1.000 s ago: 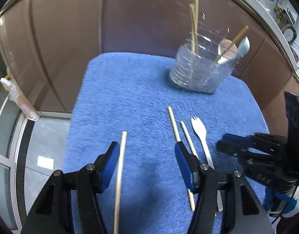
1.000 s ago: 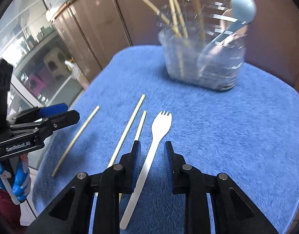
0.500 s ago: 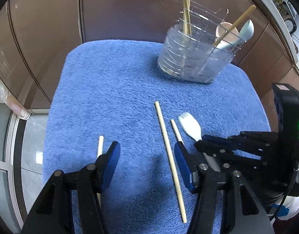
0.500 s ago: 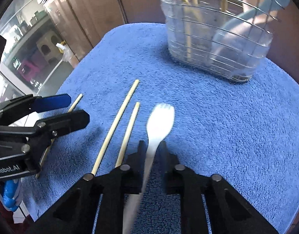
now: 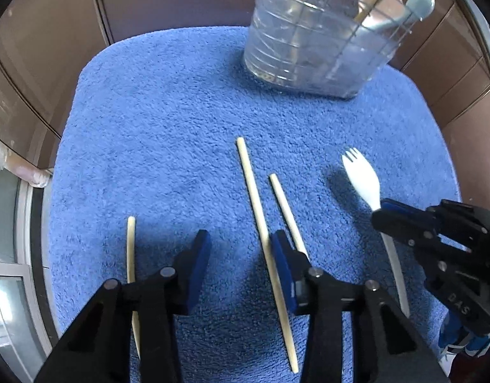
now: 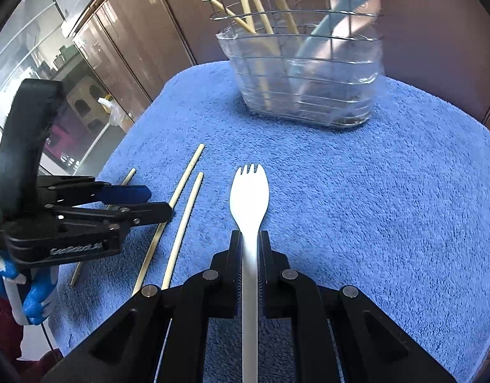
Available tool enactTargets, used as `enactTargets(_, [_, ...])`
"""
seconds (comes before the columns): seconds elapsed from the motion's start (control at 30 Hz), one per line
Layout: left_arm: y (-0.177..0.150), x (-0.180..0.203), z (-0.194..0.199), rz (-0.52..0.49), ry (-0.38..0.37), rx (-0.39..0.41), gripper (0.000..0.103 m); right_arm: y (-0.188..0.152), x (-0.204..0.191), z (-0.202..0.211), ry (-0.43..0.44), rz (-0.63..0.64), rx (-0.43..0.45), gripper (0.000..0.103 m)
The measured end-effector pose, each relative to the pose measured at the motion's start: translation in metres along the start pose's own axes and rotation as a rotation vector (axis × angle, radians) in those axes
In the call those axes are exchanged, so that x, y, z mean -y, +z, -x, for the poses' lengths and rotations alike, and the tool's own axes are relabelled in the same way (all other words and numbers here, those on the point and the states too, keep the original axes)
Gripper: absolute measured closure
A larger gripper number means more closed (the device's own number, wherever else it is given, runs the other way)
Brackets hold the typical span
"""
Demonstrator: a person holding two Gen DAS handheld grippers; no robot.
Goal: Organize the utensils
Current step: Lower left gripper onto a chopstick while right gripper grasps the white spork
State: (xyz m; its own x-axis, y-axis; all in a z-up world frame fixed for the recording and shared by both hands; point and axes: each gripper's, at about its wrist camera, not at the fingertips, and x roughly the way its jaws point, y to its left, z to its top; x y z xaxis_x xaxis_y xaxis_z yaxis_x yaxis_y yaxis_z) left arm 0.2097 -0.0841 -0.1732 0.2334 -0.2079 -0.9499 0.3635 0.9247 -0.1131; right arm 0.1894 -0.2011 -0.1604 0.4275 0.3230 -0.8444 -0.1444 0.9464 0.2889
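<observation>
While the right gripper (image 6: pixel 248 249) is pinching the white plastic spork (image 6: pixel 248 196) by its handle above the blue towel (image 6: pixel 372 223), it should be tilting tines-up toward the far clear wire-framed utensil holder (image 6: pixel 308 89); the left gripper (image 5: pixel 241 249) is hovering spread over the near pale wooden chopsticks (image 5: pixel 254 191).

Bright daylight lights both fisheye views, a soft shadow lies left of the spork (image 5: pixel 363 181), edges bow and darken, and the holder (image 6: pixel 308 73) blurs slightly.
</observation>
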Motion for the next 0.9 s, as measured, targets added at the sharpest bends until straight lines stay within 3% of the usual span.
enactTargets(0.23, [0.018,0.014,-0.008,-0.045,0.066,-0.066,0.072,-0.002,0.014,-0.003,0.022,0.003,-0.031,0.094])
enactTargets(0.43, [0.03,0.02,-0.01,-0.048,0.084,-0.101,0.074,0.006,0.0,-0.017,-0.048,0.093,-0.121,0.094])
enactTargets(0.63, [0.035,0.016,-0.011,-0.017,0.081,-0.089,0.083,0.015,-0.014,-0.029,-0.099,0.17,-0.173,0.093])
enactTargets(0.9, [0.027,-0.014,-0.006,0.051,0.042,-0.044,0.098,0.019,-0.019,-0.036,-0.119,0.195,-0.176,0.093])
